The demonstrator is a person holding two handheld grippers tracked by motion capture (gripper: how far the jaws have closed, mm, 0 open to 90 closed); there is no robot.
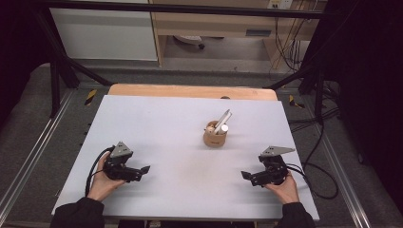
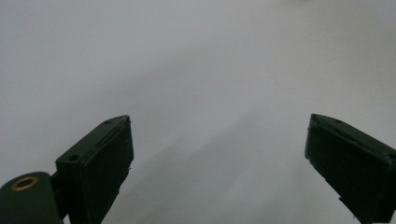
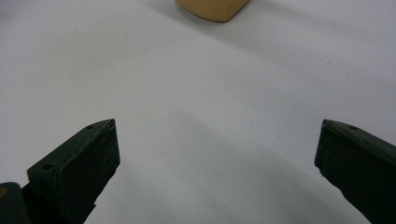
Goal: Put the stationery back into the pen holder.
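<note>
A small tan wooden cup (image 1: 215, 137) stands right of centre on the pale table mat (image 1: 161, 123). A white cylinder (image 1: 222, 122) leans out of it, beside a small rounded piece. My left gripper (image 1: 144, 169) lies low near the front left, jaws wide apart with bare mat between them (image 2: 219, 140). My right gripper (image 1: 246, 175) rests near the front right, open, nothing between its jaws (image 3: 217, 140). In the right gripper view the cup's base (image 3: 212, 8) sits at the top edge.
A wooden board (image 1: 190, 90) borders the mat's far edge. Black frame bars (image 1: 62, 66) and cables (image 1: 318, 161) lie on the floor around the table. A person's hands (image 1: 102, 185) hold both grippers at the near edge.
</note>
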